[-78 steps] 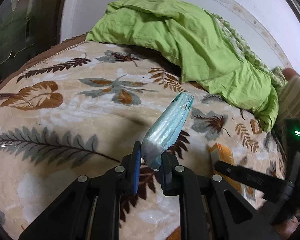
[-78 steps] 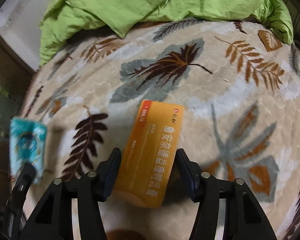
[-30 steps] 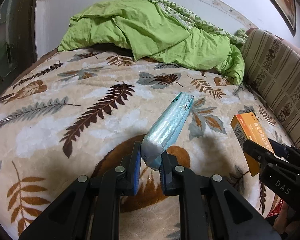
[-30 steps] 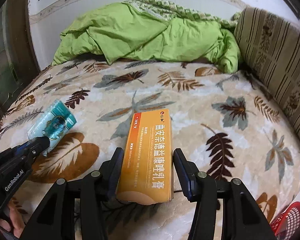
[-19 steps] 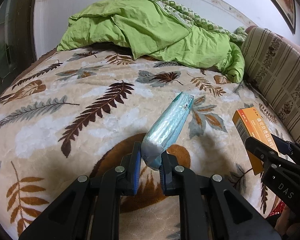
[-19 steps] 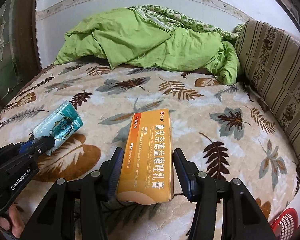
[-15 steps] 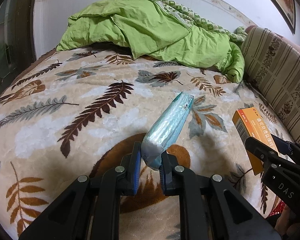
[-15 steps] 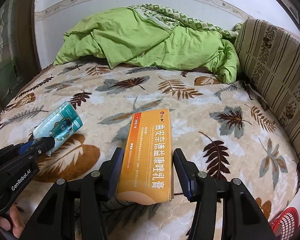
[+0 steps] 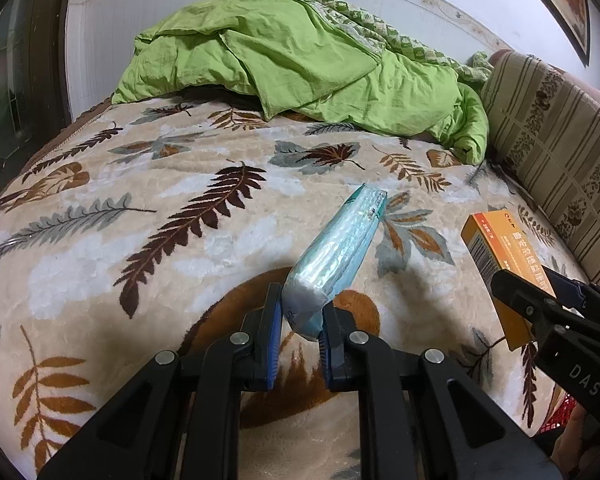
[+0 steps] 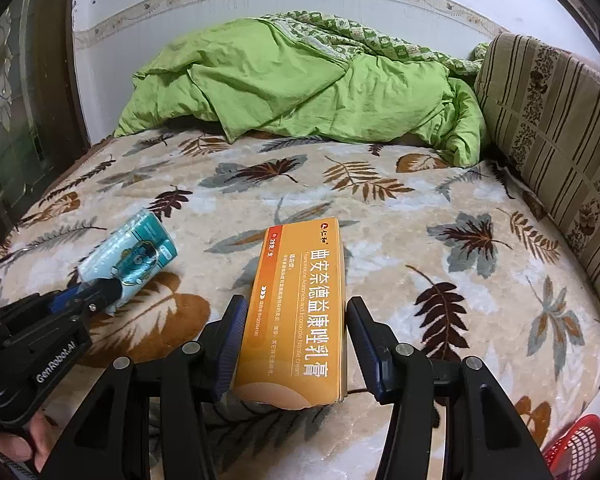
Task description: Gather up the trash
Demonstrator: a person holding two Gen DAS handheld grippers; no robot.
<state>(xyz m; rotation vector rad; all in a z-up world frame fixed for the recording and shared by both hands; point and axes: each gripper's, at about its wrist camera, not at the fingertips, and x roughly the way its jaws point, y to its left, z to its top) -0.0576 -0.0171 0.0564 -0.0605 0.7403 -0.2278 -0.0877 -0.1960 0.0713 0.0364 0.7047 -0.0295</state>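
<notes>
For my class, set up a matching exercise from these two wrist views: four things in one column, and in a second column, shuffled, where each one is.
Things:
1. orange box
2. teal tissue pack
3. green quilt
4. red basket

Places:
A. heaped at the far end of the bed
B. between the left gripper's fingers
C. low at the lower right edge of the right view
D. between the right gripper's fingers

Pairs: 1-D, 2-B, 3-A, 4-C

Leaf-print blanket [image 9: 148, 240] covers bed; green quilt [image 9: 300, 60] heaped against white wall [image 10: 340, 0]; striped cushion [image 10: 560, 128] right.
</notes>
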